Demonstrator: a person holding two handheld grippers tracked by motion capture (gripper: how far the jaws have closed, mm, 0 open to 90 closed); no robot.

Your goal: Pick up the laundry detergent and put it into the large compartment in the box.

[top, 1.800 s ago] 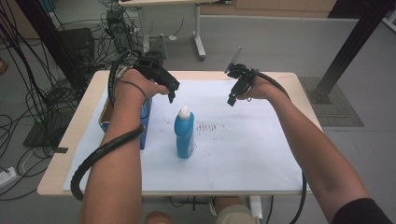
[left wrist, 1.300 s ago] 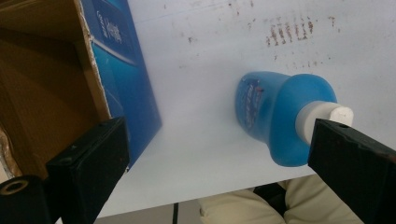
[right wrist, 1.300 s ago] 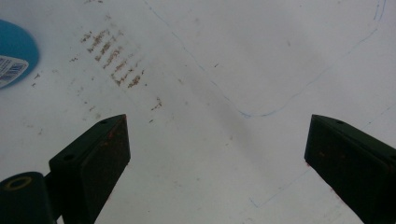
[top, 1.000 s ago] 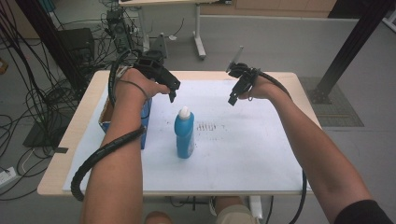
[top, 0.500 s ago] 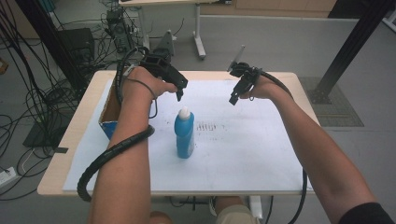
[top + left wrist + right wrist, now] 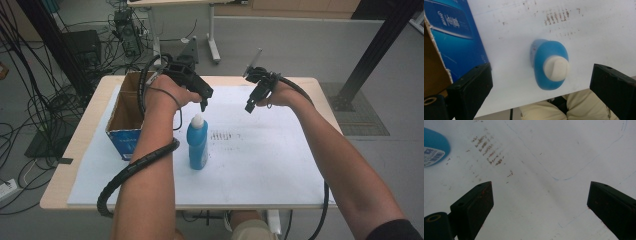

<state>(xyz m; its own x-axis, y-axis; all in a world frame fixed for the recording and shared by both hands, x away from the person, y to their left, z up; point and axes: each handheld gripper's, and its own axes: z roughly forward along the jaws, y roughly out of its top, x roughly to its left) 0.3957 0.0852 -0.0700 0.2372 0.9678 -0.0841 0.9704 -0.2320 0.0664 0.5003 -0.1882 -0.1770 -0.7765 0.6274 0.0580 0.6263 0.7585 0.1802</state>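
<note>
Hovering above the blue bottle (image 6: 198, 143), your left gripper (image 6: 202, 101) looks straight down on its white cap (image 6: 556, 68), jaws spread wide and holding nothing. The bottle stands upright on the white table sheet (image 6: 260, 165), near the middle, just beside the open cardboard box (image 6: 126, 122) with the blue printed side.

Handling, as a judgement: rigid plastic, smooth and likely slippery; the weight depends on the fill, which you cannot tell from here. The flat-oval body (see the left gripper view) suggests closing across the narrow faces, below the shoulder, rather than on the cap, which could twist or slip.

Obstacles: the box wall is close on one side, so leave room for the jaw on that side. Your right gripper (image 6: 251, 102) hangs over bare sheet well apart from the bottle, also wide open and empty.
</note>
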